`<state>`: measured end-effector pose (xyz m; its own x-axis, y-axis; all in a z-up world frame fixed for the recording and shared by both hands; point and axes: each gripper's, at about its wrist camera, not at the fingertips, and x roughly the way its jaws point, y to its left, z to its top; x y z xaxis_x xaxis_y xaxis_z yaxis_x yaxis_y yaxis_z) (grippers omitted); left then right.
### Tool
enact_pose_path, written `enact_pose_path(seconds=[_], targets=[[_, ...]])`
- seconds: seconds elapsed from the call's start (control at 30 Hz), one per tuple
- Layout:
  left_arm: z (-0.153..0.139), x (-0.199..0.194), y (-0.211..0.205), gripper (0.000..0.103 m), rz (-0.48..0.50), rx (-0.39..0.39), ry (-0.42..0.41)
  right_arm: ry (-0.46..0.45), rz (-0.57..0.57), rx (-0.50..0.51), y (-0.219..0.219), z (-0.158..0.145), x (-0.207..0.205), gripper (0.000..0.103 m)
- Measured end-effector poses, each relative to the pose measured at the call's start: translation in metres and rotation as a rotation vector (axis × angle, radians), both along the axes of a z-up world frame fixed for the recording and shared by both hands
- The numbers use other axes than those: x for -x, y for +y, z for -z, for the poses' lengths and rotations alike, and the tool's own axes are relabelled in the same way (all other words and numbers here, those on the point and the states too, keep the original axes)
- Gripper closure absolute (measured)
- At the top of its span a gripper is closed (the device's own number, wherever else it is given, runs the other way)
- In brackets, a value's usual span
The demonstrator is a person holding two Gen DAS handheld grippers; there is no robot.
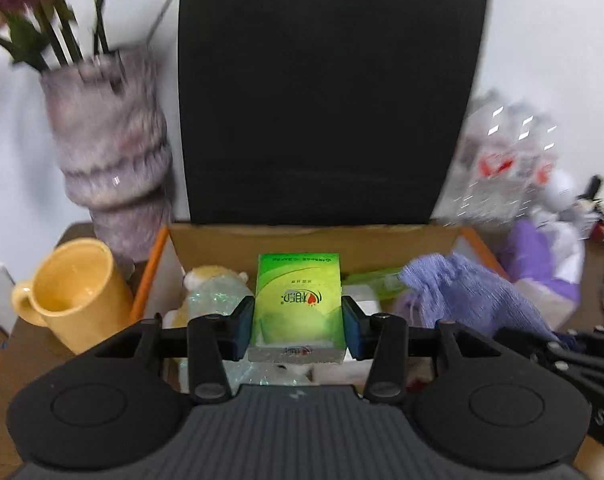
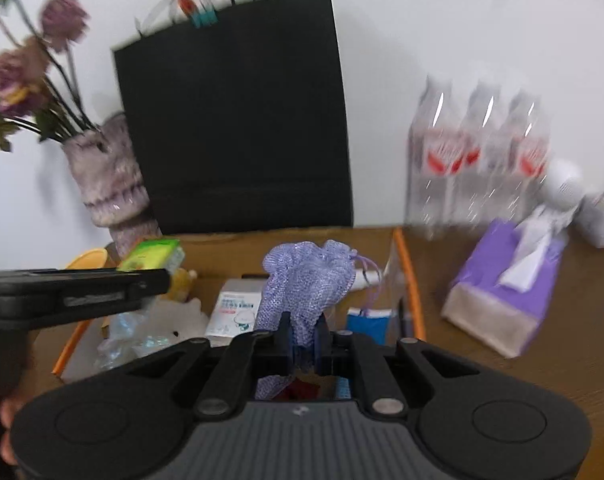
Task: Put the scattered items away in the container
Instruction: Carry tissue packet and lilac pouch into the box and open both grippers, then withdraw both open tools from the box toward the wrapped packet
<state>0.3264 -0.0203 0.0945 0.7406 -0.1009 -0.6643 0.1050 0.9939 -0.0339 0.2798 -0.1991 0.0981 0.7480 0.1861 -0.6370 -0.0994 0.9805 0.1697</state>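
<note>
My left gripper (image 1: 298, 326) is shut on a green tissue pack (image 1: 298, 300) and holds it over the open cardboard box (image 1: 262, 240) with orange edges. My right gripper (image 2: 303, 338) is shut on a purple mesh pouch (image 2: 307, 276), also held over the box (image 2: 294, 240). The pouch also shows in the left wrist view (image 1: 469, 292), to the right of the pack. The left gripper with the green pack (image 2: 154, 254) shows in the right wrist view at the left. Inside the box lie a plush toy in plastic (image 2: 158, 328), a white mask box (image 2: 238, 308) and a blue packet (image 2: 367, 320).
A yellow mug (image 1: 74, 292) and a furry vase with flowers (image 1: 110, 152) stand left of the box. A black paper bag (image 1: 325, 92) stands behind it. Wrapped water bottles (image 2: 477, 156), a purple tissue box (image 2: 509, 284) and a white bulb (image 2: 561, 186) sit on the right of the wooden table (image 2: 501, 380).
</note>
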Motion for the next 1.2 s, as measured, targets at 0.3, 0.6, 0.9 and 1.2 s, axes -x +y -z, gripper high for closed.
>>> enact_pose_path(seconds=[0.3,0.6,0.9,1.2], targets=[[0.009,-0.005,0.006,0.002,-0.008,-0.06,-0.031,0.071,0.053,0.044,-0.004,0.019,-0.022,0.033],[-0.015,0.034,0.021,0.002,-0.003,-0.071,0.051,0.204,-0.067,0.06,0.009,0.003,-0.013,0.032],[-0.028,0.094,0.024,0.0,0.015,-0.035,0.073,0.251,-0.05,0.043,-0.008,-0.018,0.035,0.029],[-0.022,0.186,0.009,0.0,0.052,-0.012,0.0,0.182,-0.071,0.057,-0.016,-0.023,0.119,0.025]])
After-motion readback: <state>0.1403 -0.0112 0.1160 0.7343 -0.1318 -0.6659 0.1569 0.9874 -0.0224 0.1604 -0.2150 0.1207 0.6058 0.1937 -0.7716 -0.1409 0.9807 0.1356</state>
